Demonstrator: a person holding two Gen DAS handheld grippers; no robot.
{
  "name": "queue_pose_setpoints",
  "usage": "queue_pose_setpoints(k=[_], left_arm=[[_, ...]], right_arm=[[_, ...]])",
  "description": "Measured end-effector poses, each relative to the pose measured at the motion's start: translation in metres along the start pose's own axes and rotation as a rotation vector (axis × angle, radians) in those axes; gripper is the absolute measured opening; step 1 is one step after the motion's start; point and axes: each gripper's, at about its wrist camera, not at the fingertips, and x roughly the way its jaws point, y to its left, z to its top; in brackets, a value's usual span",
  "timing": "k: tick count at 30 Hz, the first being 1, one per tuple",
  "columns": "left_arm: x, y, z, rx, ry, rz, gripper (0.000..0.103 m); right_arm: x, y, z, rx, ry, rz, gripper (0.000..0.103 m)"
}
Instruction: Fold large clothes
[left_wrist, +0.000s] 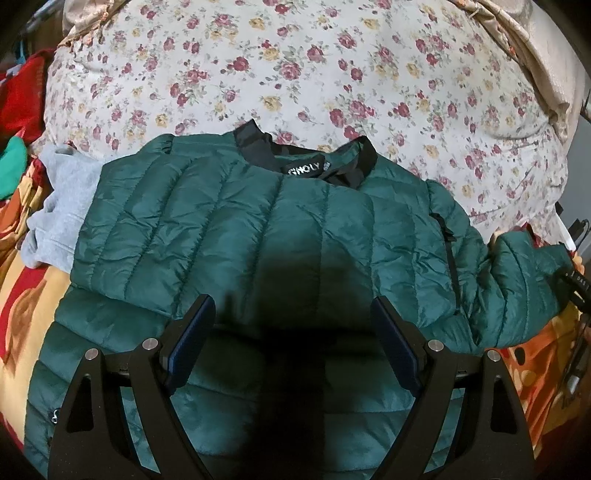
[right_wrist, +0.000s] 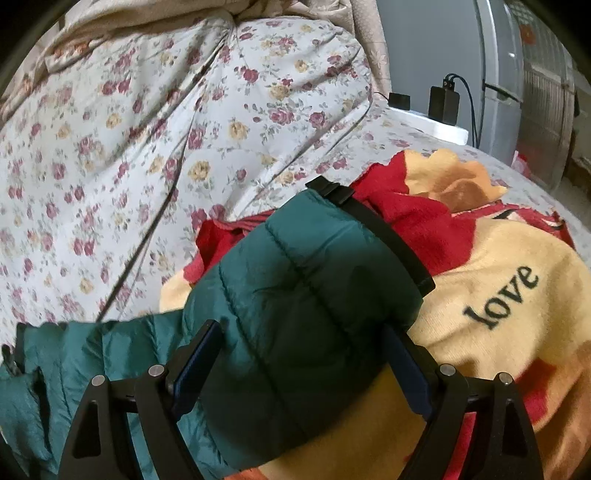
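A dark green quilted puffer jacket lies on the bed, black collar away from me, its left sleeve folded across the chest. My left gripper is open just above the jacket's middle, holding nothing. The jacket's right sleeve stretches out to the right. In the right wrist view that sleeve with its black cuff lies between the open fingers of my right gripper; the jaws stand wide on both sides of it, not closed.
A floral quilt is piled behind the jacket. A yellow and red blanket with the word "love" lies under it. A grey garment and red and green clothes lie at left. A charger and cables sit on a white ledge at far right.
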Motion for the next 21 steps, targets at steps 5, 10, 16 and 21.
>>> queue_pose_setpoints(k=[5, 10, 16, 21], left_arm=[[0.001, 0.01, 0.005, -0.036, 0.0, 0.001, 0.086], [0.001, 0.017, 0.006, -0.063, 0.003, -0.009, 0.086], [0.004, 0.016, 0.003, -0.049, 0.012, -0.003, 0.086], [0.006, 0.016, 0.003, -0.047, 0.015, 0.002, 0.086]], right_arm=[[-0.002, -0.005, -0.001, 0.01, -0.02, 0.018, 0.042], [-0.012, -0.023, -0.002, 0.086, -0.028, 0.111, 0.035], [-0.013, -0.034, -0.003, 0.18, -0.014, 0.127, 0.079], [-0.003, -0.018, 0.004, 0.112, -0.016, 0.097, 0.078]])
